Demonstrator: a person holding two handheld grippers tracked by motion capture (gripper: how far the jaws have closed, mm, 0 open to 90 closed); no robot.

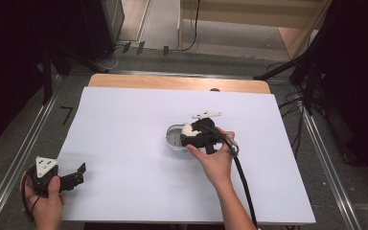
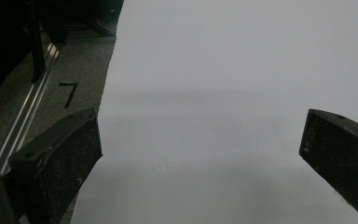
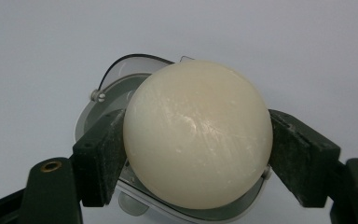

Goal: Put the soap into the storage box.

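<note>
One rounded soap bar [image 3: 196, 135], long axis crosswise

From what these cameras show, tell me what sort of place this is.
Probably a lab recording station rather than a home: a table under plain white sheet, metal rails along the floor, and loose cables beside dark stands.

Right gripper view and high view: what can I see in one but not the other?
Right gripper view alone: up close, the black pads press both sides of a smooth cream bar of soap, round as a ball, over a clear dish with a small screw. High view alone: the left gripper held open near the table edge, a person's hands, the floor and a marked 7. Both share the soap, the dish, the right gripper and the white table.
</note>
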